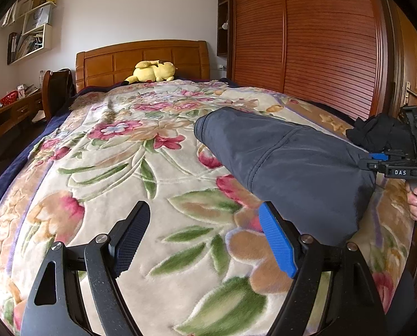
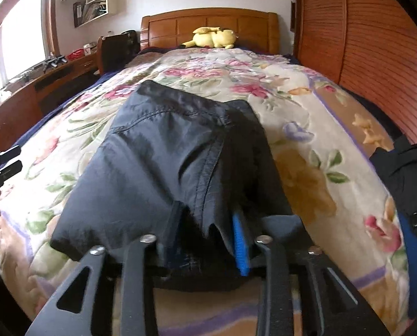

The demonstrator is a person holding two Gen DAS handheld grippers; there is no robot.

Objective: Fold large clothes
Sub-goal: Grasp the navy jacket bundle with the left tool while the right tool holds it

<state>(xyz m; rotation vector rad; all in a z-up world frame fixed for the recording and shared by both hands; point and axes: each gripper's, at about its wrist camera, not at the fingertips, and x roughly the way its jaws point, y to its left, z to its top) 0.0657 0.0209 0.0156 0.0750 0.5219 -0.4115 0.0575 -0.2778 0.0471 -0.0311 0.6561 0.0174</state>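
Note:
A dark navy garment (image 1: 287, 162) lies folded into a long strip on the flowered blanket (image 1: 124, 151), running from the bed's near right edge toward the middle. My left gripper (image 1: 203, 210) hovers open over bare blanket just left of the garment's near end, with nothing between its fingers. My right gripper (image 2: 207, 218) is at the garment's (image 2: 163, 145) near hem. A loose fold of the cloth hangs between its spread jaws, and the blue pad (image 2: 240, 249) stands clear of it. In the left wrist view the right gripper (image 1: 376, 162) shows at the right edge, held by a hand (image 1: 415, 198).
A black heap of clothes (image 1: 376, 128) sits at the bed's right edge, by the wooden wardrobe (image 1: 320, 42). A yellow plush toy (image 1: 152, 71) lies against the headboard (image 1: 141, 58). A desk (image 2: 54, 75) and chair (image 2: 116, 47) stand left of the bed.

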